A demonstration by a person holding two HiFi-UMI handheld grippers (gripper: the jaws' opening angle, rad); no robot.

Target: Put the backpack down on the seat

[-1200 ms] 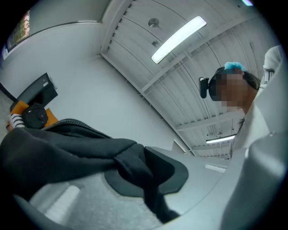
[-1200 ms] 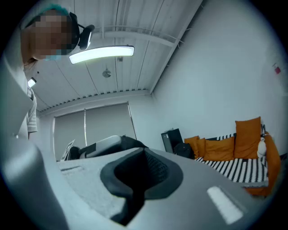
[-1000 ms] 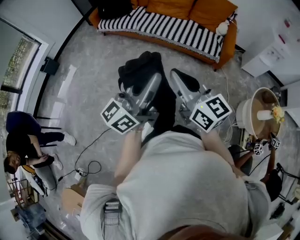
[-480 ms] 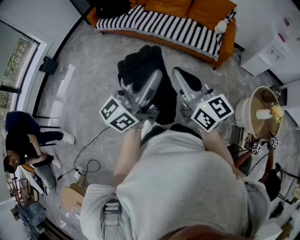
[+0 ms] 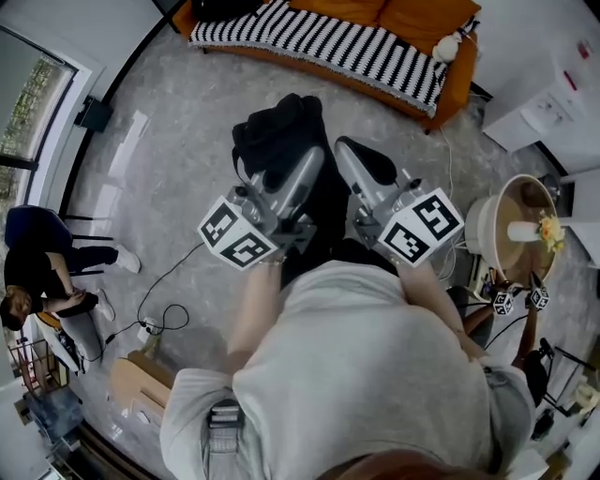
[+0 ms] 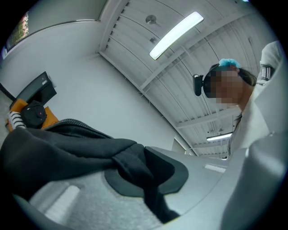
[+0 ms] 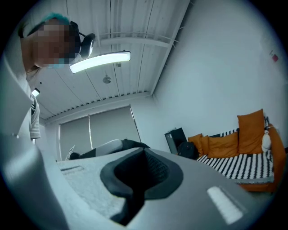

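We hold the black backpack [image 5: 277, 131] by its fabric in our left claw [image 6: 143, 167], whose jaws are clamped on a dark fold of it. It hangs over the grey floor [image 5: 178, 141], well short of the orange sofa [image 5: 412, 21] with its striped cover [image 5: 328, 49] at the far side. Our right claw [image 7: 143, 173], just right of the backpack, has its jaws pressed together on nothing.

Left tool [image 6: 146, 177] clamped, right tool [image 7: 140, 176] closed
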